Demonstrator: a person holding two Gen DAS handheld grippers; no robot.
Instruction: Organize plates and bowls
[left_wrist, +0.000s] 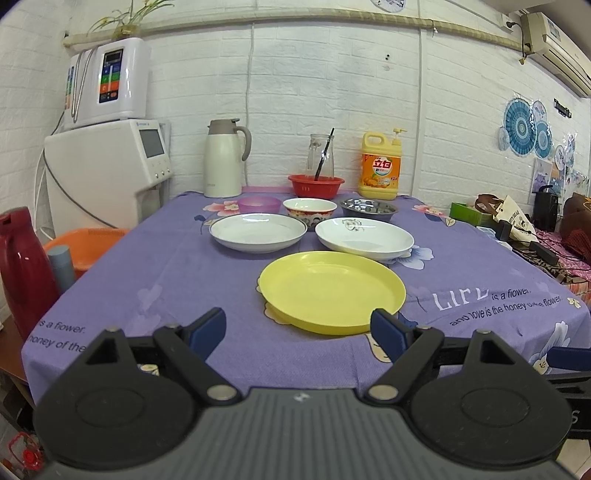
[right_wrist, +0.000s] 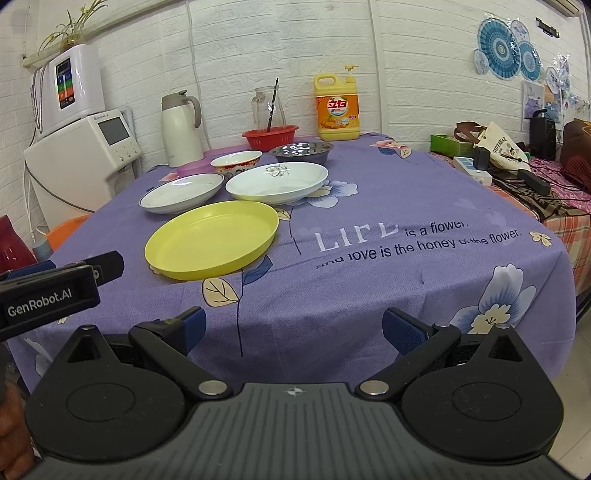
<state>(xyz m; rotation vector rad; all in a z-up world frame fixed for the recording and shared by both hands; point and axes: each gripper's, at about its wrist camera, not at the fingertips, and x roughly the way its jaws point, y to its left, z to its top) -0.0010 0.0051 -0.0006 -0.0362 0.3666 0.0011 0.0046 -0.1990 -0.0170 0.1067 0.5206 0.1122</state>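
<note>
A yellow plate lies nearest on the purple tablecloth. Behind it lie a white plate at the left and a white plate with a drawing at the right. Further back stand a pink bowl, a red-patterned bowl and a steel bowl. My left gripper is open and empty just before the yellow plate; it also shows in the right wrist view. My right gripper is open and empty over the table's front edge.
At the back stand a white thermos jug, a red basket with a glass jar, and a yellow detergent bottle. Water machines stand left. A red flask and an orange stool are beside the table. Clutter lies right.
</note>
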